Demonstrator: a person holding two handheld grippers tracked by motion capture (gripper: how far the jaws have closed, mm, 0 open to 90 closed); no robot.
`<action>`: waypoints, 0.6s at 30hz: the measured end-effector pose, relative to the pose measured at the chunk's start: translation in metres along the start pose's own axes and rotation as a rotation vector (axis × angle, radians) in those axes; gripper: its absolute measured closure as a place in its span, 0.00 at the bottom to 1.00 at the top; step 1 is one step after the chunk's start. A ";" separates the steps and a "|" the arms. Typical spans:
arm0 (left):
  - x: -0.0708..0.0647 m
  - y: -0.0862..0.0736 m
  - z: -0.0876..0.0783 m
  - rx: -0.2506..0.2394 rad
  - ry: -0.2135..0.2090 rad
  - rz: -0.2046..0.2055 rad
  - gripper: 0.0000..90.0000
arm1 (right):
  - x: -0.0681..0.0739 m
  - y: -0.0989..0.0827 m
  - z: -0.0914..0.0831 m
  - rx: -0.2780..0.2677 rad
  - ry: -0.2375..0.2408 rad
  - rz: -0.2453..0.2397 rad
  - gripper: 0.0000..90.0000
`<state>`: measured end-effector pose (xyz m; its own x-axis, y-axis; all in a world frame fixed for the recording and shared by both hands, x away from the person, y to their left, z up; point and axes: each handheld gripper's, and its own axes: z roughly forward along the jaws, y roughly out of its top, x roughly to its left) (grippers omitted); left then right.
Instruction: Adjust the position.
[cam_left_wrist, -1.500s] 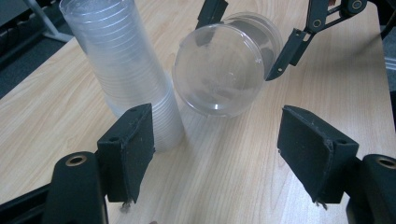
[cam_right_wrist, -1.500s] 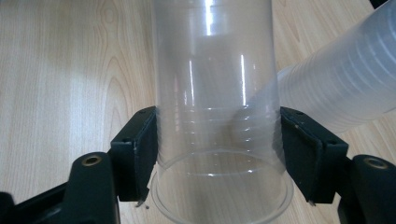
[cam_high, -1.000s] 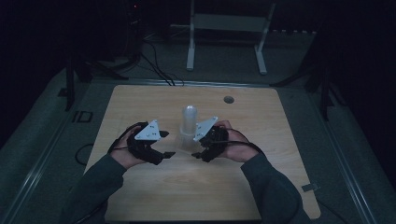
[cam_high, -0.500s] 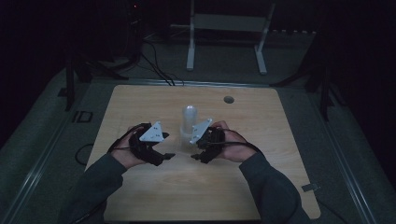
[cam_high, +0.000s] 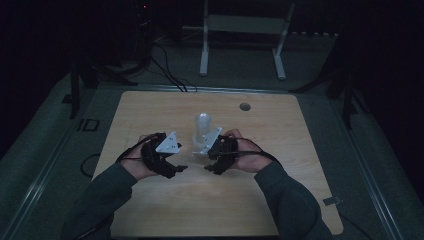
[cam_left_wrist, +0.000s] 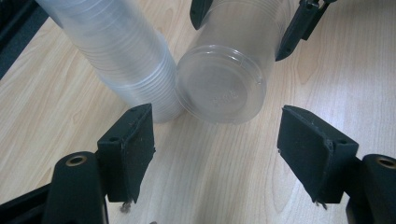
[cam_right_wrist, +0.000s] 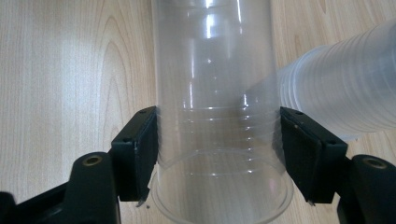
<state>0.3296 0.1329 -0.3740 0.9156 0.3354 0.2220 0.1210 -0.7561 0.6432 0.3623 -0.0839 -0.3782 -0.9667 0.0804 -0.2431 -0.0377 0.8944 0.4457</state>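
Note:
A tall stack of clear plastic cups stands upright in the middle of the wooden table. My right gripper is shut on a single clear cup, its pads pressing both sides near the rim. The cup is held on its side just beside the stack. In the left gripper view that cup's round bottom faces me, with the right gripper clamped on it and the stack touching it on the left. My left gripper is open, with bare table between its pads, a little short of the cup.
A small round grommet hole sits in the table's far right part. Beyond the table stand a white frame and cables on the dark floor. Both forearms in grey sleeves come in from the near edge.
The right gripper with its cup has shifted slightly toward the near side and the left gripper. The left hand has kept still.

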 end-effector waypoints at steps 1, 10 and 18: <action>0.000 0.000 0.000 0.005 0.000 0.003 0.30 | 0.000 0.000 0.000 0.003 0.002 -0.002 0.36; -0.001 0.004 0.004 0.042 -0.013 0.027 0.30 | 0.002 0.003 0.002 0.027 -0.001 -0.016 0.36; -0.002 0.006 0.006 0.047 -0.027 0.034 0.31 | 0.005 0.005 0.004 0.035 -0.009 -0.036 0.36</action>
<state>0.3311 0.1248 -0.3751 0.9294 0.2945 0.2226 0.1074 -0.7926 0.6002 0.3583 -0.0773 -0.3800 -0.9626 0.0520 -0.2660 -0.0631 0.9114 0.4066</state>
